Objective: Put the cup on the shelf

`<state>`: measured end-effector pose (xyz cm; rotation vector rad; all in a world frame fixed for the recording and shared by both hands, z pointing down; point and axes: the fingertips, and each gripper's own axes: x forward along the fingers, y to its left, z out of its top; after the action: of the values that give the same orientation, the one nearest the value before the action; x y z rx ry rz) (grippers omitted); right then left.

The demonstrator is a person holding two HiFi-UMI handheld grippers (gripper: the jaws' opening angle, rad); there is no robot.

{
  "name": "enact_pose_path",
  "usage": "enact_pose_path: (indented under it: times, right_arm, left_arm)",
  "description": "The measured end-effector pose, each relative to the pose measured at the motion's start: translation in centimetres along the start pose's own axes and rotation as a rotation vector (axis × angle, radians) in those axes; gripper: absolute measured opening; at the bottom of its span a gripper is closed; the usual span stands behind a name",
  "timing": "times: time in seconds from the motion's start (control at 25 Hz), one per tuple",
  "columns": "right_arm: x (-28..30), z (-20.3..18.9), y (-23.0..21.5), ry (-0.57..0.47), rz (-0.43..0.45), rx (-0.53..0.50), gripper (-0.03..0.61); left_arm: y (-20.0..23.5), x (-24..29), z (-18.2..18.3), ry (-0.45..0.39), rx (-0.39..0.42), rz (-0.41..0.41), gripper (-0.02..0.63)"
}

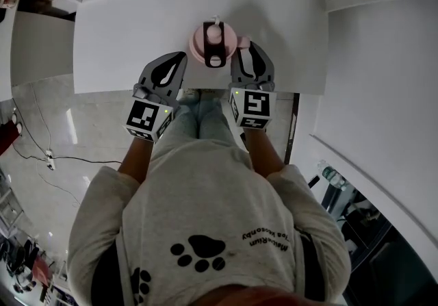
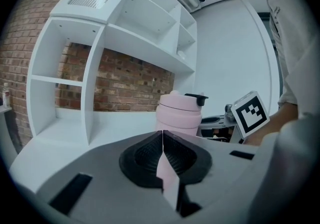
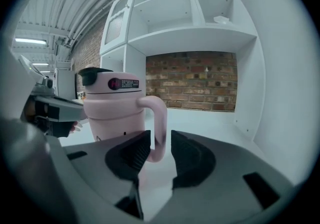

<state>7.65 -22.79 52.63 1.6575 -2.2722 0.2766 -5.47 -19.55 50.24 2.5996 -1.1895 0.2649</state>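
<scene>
A pink cup [image 1: 215, 43] with a black lid stands upright on the white surface [image 1: 130, 31], between my two grippers. My right gripper [image 1: 248, 53] is open just right of it. In the right gripper view the cup [image 3: 112, 105] fills the left, and its curved handle [image 3: 159, 118] sits in the gap between the jaws of that gripper [image 3: 160, 144] without the pads pressing on it. My left gripper [image 1: 178, 58] is shut and holds nothing, a little left of the cup. In the left gripper view the cup [image 2: 179, 115] rises behind the closed jaws of the left gripper [image 2: 163, 140].
A white shelf unit [image 3: 192, 30] with several open compartments stands beyond the cup against a brick wall [image 3: 192, 80]; the shelf unit [image 2: 125, 37] also shows in the left gripper view. The surface's near edge [image 1: 198, 87] lies under my grippers. A white wall [image 1: 383, 72] rises at the right.
</scene>
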Motion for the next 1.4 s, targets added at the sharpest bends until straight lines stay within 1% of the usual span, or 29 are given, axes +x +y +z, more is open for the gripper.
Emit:
enact_pose_path:
  times: [0.16,0.2,0.24,0.28,0.4,0.48,0.72,1.0,1.24,1.4]
  right_arm:
    - [0.7,-0.3,-0.1,-0.002,-0.014,0.005,0.121]
    - [0.9,-0.4,-0.1,0.0,-0.018,0.009,0.12]
    - [1.0,-0.5,-0.2,0.002,-0.021,0.012,0.121]
    - [1.2,-0.6,-0.2,0.003,-0.025,0.013,0.12]
    - [1.6,-0.7,-0.4,-0.002,-0.034,0.011,0.12]
    - [1.7,-0.7,-0.5,-0.007,-0.036,0.012,0.12]
    - [1.7,-0.6,-0.3,-0.028,-0.041,0.017,0.117]
    - [1.6,-0.5,-0.1,-0.04,-0.03,0.023,0.087]
    - [1.6,-0.3,-0.1,-0.064,-0.012,0.058,0.083]
    - [1.6,-0.3,-0.1,-0.068,0.002,0.065,0.083]
  left_arm:
    - [-0.2,0.8,-1.5,0.047,0.012,-0.042,0.016]
    - [-0.3,1.1,-1.8,0.059,0.016,-0.057,0.063]
    - [-0.5,1.3,-2.2,0.073,0.018,-0.076,0.131]
    - [-0.7,1.5,-2.6,0.088,0.019,-0.095,0.163]
    - [-1.2,1.9,-3.6,0.12,0.041,-0.147,0.206]
    - [-1.6,2.3,-3.6,0.111,0.074,-0.179,0.235]
    - [-2.1,3.0,-3.6,0.088,0.14,-0.236,0.267]
    - [-2.3,3.9,-3.5,0.072,0.171,-0.279,0.285]
    - [-2.4,4.2,-3.6,0.069,0.21,-0.303,0.302]
    - [-2.4,4.2,-3.6,0.061,0.211,-0.299,0.304]
